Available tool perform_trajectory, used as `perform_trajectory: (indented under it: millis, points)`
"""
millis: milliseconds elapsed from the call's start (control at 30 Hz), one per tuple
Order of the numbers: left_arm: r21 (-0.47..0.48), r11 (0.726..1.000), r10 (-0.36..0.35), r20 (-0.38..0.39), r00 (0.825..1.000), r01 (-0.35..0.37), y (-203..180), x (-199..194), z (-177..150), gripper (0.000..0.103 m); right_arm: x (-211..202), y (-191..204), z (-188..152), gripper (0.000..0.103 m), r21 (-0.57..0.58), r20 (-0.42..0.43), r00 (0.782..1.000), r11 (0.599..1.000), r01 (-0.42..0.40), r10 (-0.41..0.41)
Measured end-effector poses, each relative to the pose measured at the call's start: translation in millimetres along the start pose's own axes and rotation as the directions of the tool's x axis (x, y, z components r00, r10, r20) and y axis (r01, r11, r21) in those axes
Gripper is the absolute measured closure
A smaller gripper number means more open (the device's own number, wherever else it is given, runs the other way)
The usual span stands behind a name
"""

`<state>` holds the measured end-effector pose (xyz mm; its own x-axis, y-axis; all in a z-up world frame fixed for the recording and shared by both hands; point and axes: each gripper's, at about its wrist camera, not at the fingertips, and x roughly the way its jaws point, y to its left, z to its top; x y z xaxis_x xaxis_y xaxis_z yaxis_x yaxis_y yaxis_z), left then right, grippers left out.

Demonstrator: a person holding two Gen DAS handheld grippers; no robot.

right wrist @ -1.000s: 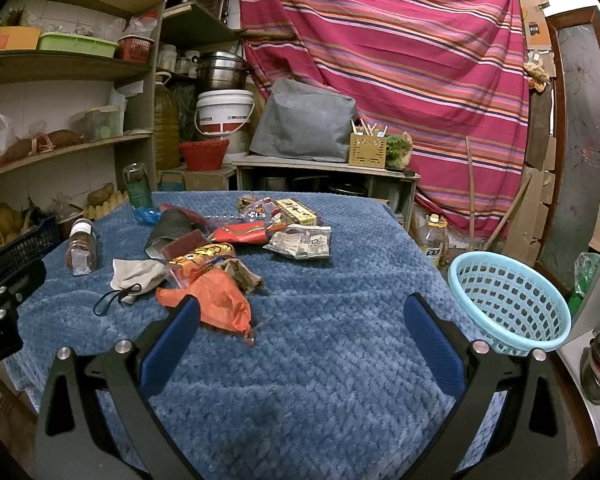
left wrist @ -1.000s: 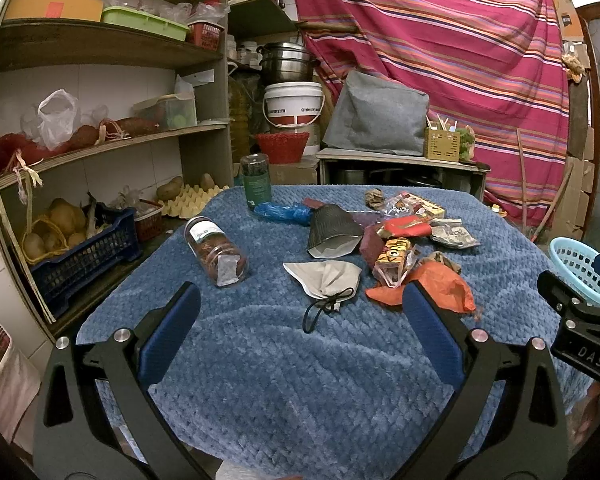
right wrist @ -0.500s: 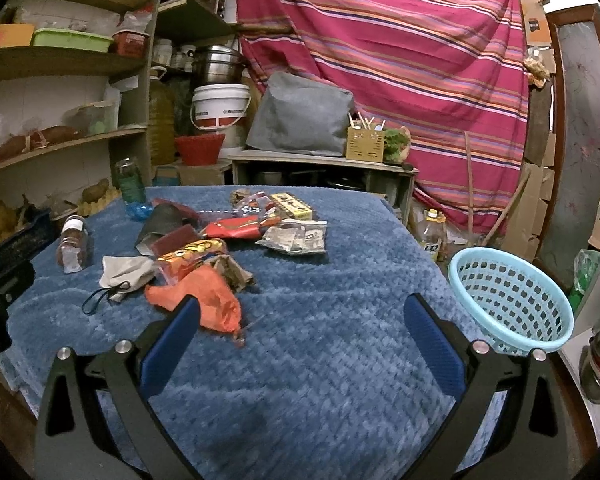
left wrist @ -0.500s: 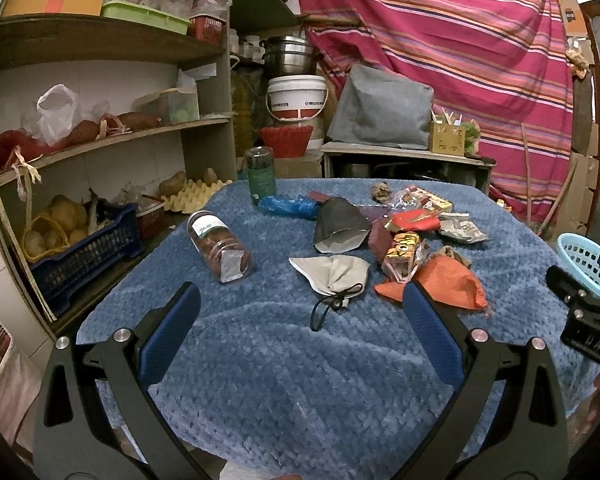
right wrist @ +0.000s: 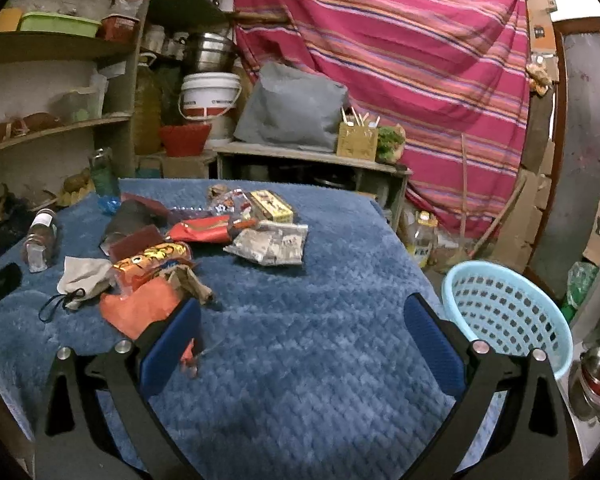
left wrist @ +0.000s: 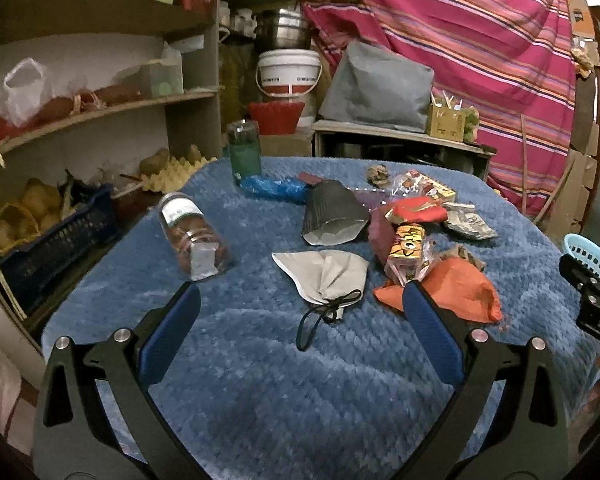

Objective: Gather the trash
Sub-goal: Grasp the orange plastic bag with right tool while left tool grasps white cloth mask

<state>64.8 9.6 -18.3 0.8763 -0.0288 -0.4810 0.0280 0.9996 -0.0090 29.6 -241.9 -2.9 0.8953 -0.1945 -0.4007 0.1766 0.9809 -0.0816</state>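
Trash lies in a pile on the blue blanket-covered table (left wrist: 260, 380): a grey face mask (left wrist: 324, 276), an orange wrapper (left wrist: 456, 292), a yellow snack packet (left wrist: 408, 248), a dark pouch (left wrist: 332, 216), a red wrapper (left wrist: 416, 214). My left gripper (left wrist: 300, 312) is open and empty, just short of the mask. My right gripper (right wrist: 300, 320) is open and empty, its left finger beside the orange wrapper (right wrist: 140, 308). A light blue basket (right wrist: 508, 316) stands off the table's right edge.
A clear jar (left wrist: 192, 236) lies on its side at the left, a green bottle (left wrist: 244, 152) stands at the back, a blue bag (left wrist: 272, 188) next to it. Shelves (left wrist: 100, 108) with produce line the left wall. A striped cloth (right wrist: 380, 60) hangs behind.
Both grippers have moved forward towards the trash pile, which shows larger and nearer. Both stay open and empty.
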Motion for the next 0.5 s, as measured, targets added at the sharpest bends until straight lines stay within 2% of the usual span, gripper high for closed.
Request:
perform_trajectory:
  millis: [100, 200, 400, 500]
  points:
    - [-0.011, 1.000, -0.004, -0.033, 0.999, 0.004, 2, 19, 0, 0.005, 9, 4, -2, 0.004, -0.009, -0.036, 0.999, 1.000, 0.004, -0.004]
    - [-0.004, 1.000, 0.018, -0.050, 0.999, -0.018, 1, 35, -1, 0.005, 18, 0, -4, 0.004, 0.038, -0.079, 0.997, 0.999, -0.022, 0.024]
    - [0.005, 1.000, -0.004, -0.081, 0.997, 0.005, 0, 66, 5, 0.005, 34, 0, -6, 0.004, 0.072, -0.114, 0.993, 0.997, -0.031, 0.039]
    - [0.013, 0.999, -0.032, -0.123, 0.992, 0.033, -3, 83, 6, 0.006, 41, 1, -6, 0.004, 0.083, -0.133, 0.990, 0.996, -0.035, 0.046]
